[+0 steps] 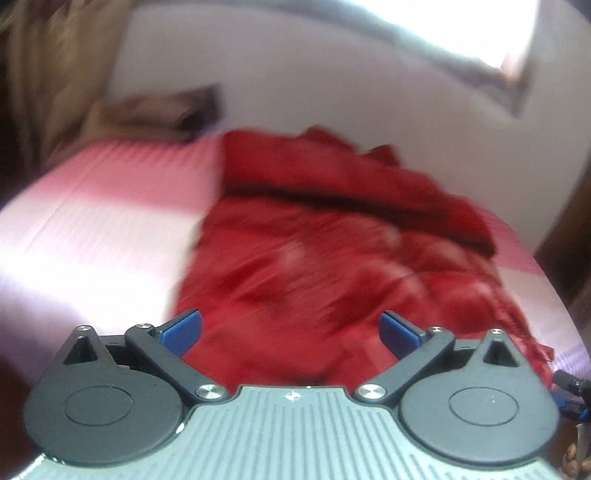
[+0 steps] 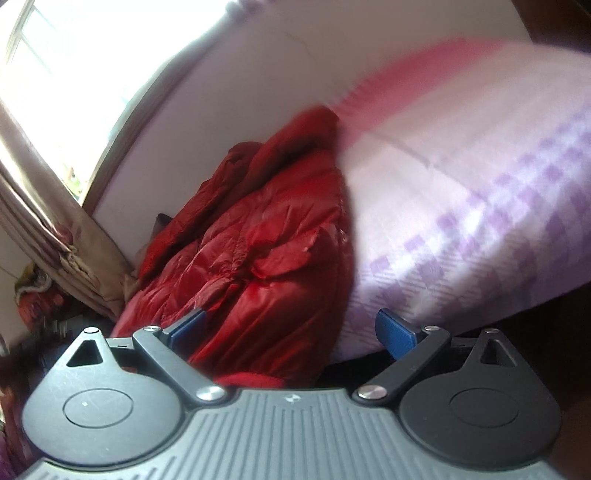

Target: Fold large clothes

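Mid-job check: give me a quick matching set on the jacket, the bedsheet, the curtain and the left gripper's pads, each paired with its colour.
Things:
1. red puffer jacket
2. bedsheet
3. curtain
4. left gripper pads

Colours:
A. blue
B. beige
C. red
D. pink and lilac check

Pairs: 1-C, 2-D, 3-B, 4-A

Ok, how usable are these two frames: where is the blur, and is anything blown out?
Left wrist view: heavy motion blur smears the red jacket and pink bedsheet; only the left tool is sharp; the window is blown out. Right wrist view: jacket quilting stays fairly crisp, the checked sheet beyond is smeared, the window top left is overexposed, and fisheye bends the wall.
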